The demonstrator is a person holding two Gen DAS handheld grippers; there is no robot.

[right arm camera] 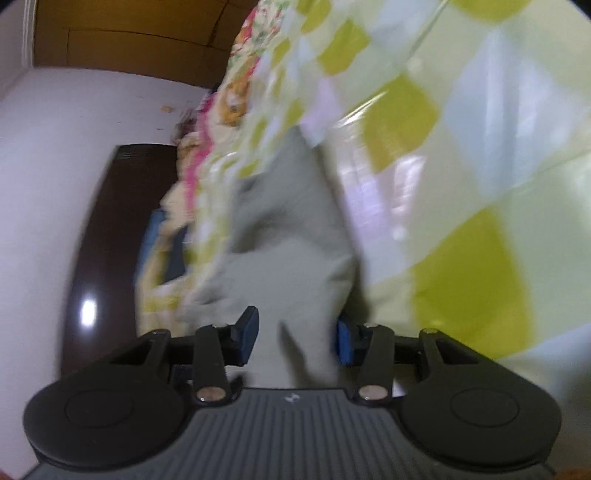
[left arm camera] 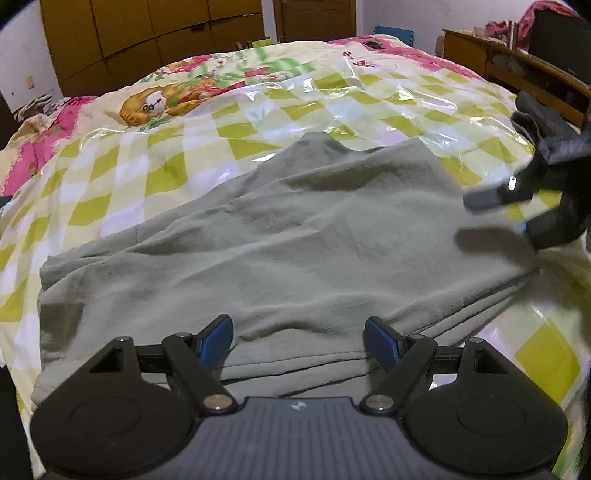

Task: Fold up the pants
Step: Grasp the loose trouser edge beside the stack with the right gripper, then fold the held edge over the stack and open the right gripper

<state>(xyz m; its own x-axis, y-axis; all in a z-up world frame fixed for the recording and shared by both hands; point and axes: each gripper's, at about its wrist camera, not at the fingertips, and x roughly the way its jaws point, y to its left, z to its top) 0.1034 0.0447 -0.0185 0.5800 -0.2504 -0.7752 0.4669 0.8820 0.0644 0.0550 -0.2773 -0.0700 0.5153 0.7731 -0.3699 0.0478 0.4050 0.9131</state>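
Note:
Grey-green pants (left arm camera: pixel 288 236) lie folded in layers on a bed with a yellow-green checked cover (left arm camera: pixel 110 177). My left gripper (left arm camera: pixel 299 341) is open, its blue fingertips (left arm camera: pixel 218 338) just above the near edge of the pants, holding nothing. My right gripper (left arm camera: pixel 491 218) shows at the right in the left wrist view, over the right edge of the pants, jaws apart. In the blurred, tilted right wrist view, the right gripper (right arm camera: pixel 295 338) is open with the pants' (right arm camera: pixel 291 236) cloth lying between its fingertips (right arm camera: pixel 247 334).
Clear plastic sheeting (left arm camera: pixel 332 96) covers the bedspread beyond the pants. A brown wardrobe (left arm camera: pixel 147 33) stands behind the bed, a wooden desk (left arm camera: pixel 517 70) at the right. Pink bedding (left arm camera: pixel 44 147) lies at the left edge.

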